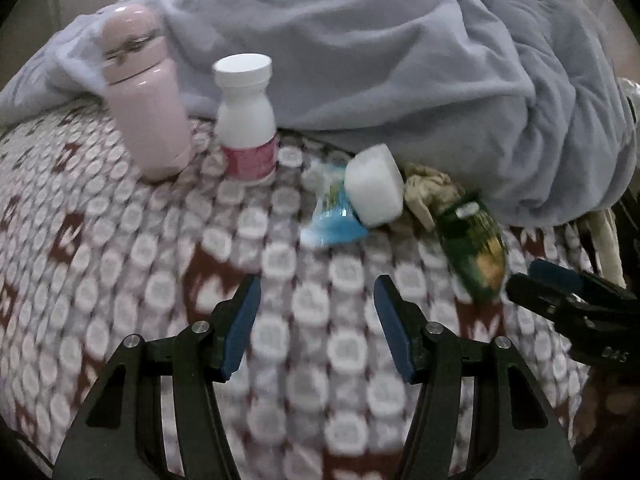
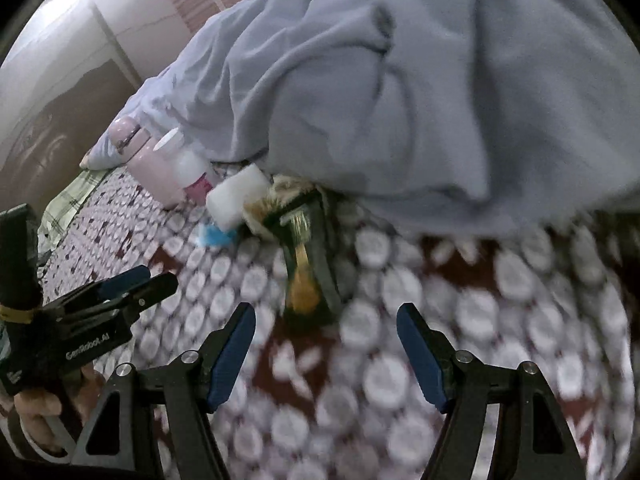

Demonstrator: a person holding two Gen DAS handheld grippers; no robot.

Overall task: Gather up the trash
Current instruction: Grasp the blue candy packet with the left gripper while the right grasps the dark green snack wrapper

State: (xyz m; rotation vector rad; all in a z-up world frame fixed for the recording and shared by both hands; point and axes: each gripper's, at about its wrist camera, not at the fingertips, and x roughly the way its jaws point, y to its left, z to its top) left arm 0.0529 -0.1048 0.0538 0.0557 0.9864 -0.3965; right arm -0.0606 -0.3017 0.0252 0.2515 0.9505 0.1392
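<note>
On a patterned bedspread (image 1: 120, 260) lies a small heap of trash: a blue wrapper (image 1: 334, 224), a white block (image 1: 374, 186) tipped over it, a crumpled beige tissue (image 1: 430, 192) and a dark green snack packet (image 1: 474, 248). My left gripper (image 1: 318, 312) hovers open and empty in front of the blue wrapper. In the right wrist view my right gripper (image 2: 326, 340) is open and empty just short of the green packet (image 2: 310, 268); the white block (image 2: 236, 196) and blue wrapper (image 2: 214, 236) lie further left. The right gripper (image 1: 528, 280) shows at the left wrist view's right edge.
A pink flask (image 1: 142, 96) and a white pill bottle (image 1: 246, 120) with a pink label stand upright at the left. A bunched grey-blue blanket (image 1: 380, 60) lies right behind the trash. In the right wrist view a hand (image 2: 36, 404) holds the left gripper (image 2: 152, 280).
</note>
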